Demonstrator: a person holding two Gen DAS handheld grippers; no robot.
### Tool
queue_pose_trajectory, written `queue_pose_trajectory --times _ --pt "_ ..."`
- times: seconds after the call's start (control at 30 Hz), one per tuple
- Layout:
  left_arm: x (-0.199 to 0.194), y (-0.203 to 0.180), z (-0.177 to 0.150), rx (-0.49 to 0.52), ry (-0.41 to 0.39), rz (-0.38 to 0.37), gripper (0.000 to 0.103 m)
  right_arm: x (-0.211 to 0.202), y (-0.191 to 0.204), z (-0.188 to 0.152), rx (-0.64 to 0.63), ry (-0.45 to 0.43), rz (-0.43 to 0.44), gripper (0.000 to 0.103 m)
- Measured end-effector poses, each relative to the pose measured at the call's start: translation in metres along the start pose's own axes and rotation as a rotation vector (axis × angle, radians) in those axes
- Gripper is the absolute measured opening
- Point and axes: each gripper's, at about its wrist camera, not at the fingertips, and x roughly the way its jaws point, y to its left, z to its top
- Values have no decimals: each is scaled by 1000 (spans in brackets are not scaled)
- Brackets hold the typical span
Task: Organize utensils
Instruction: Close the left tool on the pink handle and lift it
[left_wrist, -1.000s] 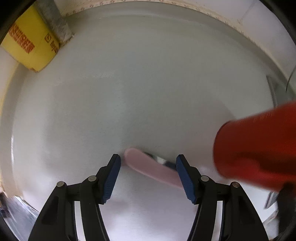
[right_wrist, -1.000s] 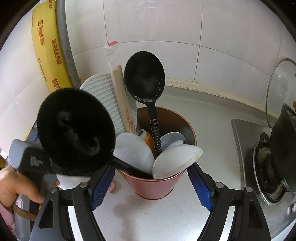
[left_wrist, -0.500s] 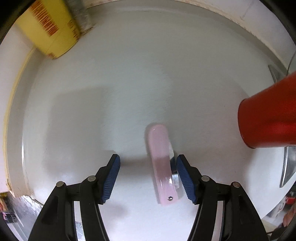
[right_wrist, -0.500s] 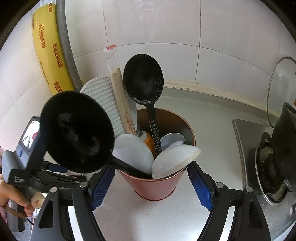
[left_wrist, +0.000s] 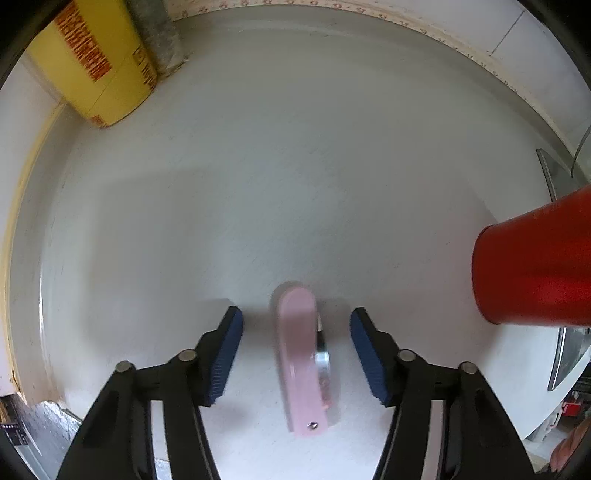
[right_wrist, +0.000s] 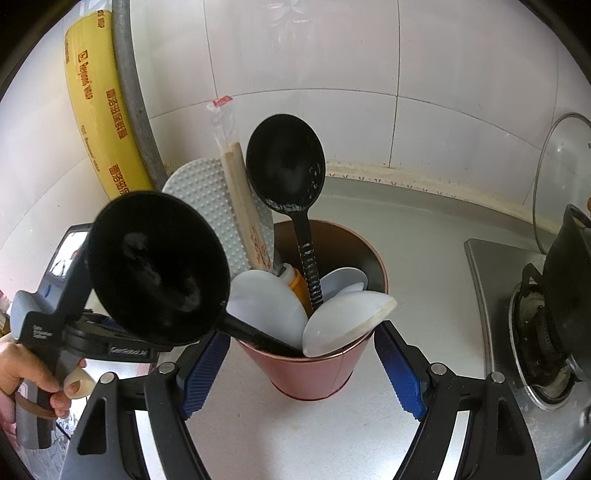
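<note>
Pointing straight down, the left tongs (left_wrist: 296, 354) straddle the pink-handled utensil (left_wrist: 301, 360) lying on the white table (left_wrist: 258, 184), its long axis running twelve to six between pads that have just been closing but do not yet touch it. At three o'clock stands the red holder (right_wrist: 314, 365) (already crowded with ladles), bracketed by the right tongs (right_wrist: 301, 373), held wide with no clear contact.

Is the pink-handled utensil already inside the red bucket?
No, the pink-handled utensil lies on the white counter between the left tool's open pads, apart from the red bucket.
</note>
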Motion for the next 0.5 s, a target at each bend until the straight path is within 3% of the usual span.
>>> queue_pose_trajectory --times 0.27,0.4,0.5 --pt "-16 17 -1 -52 -32 15 23 -3 0 2 1 -6 2 83" --pt "-28 47 -11 -75 -52 16 23 -4 0 2 0 -6 3 83" --pt "-34 15 -30 -86 -58 10 23 -4 -1 2 2 -8 2 83"
